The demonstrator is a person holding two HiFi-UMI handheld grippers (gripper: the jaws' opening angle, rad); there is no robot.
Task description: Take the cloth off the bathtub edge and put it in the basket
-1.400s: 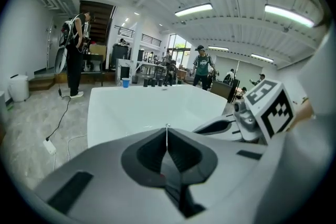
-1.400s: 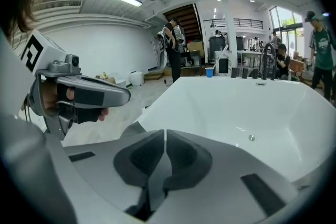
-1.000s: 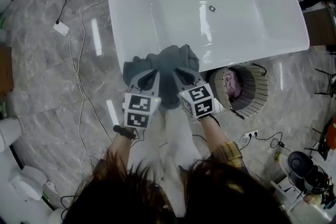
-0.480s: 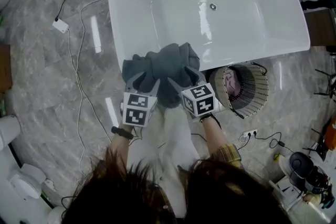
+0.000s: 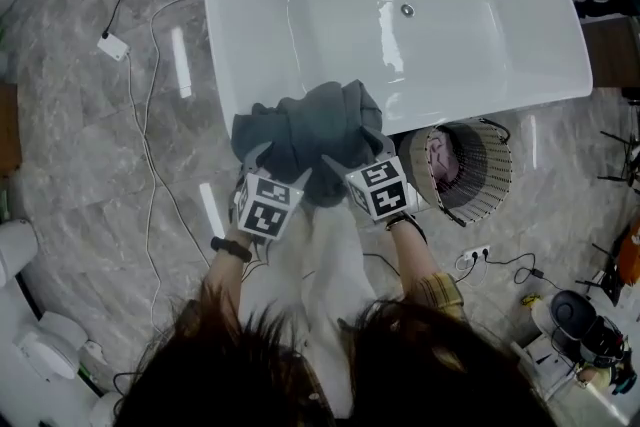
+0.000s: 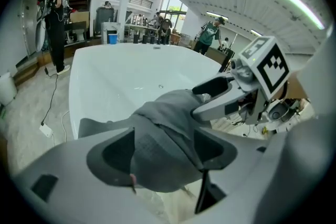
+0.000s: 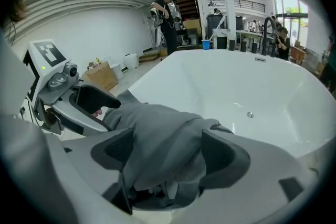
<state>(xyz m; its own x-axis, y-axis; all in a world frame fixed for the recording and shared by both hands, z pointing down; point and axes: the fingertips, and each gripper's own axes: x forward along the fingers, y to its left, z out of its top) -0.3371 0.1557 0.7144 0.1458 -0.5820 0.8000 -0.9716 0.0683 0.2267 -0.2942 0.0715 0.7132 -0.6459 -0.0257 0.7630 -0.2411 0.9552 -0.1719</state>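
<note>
Straddling grey cloth (image 5: pixel 310 125) draped over bathtub edge (image 5: pixel 215 65): left tongs (image 5: pixel 277 165), right tongs (image 5: pixel 352 153) just opening wide, cloth between pads, unpinched. Readying two-point grab for lifting toward basket (image 5: pixel 505 155) alongside.

I can read no words, numbers or brands anywhere; my left marker cube (image 5: pixel 268 205) and right marker cube (image 5: pixel 382 191) show only black-and-white square patterns.

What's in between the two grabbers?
The grey cloth, draped over the bathtub edge, lies between left gripper and right gripper in the head view. Both pairs of jaws have just been opening, cloth between them.
</note>
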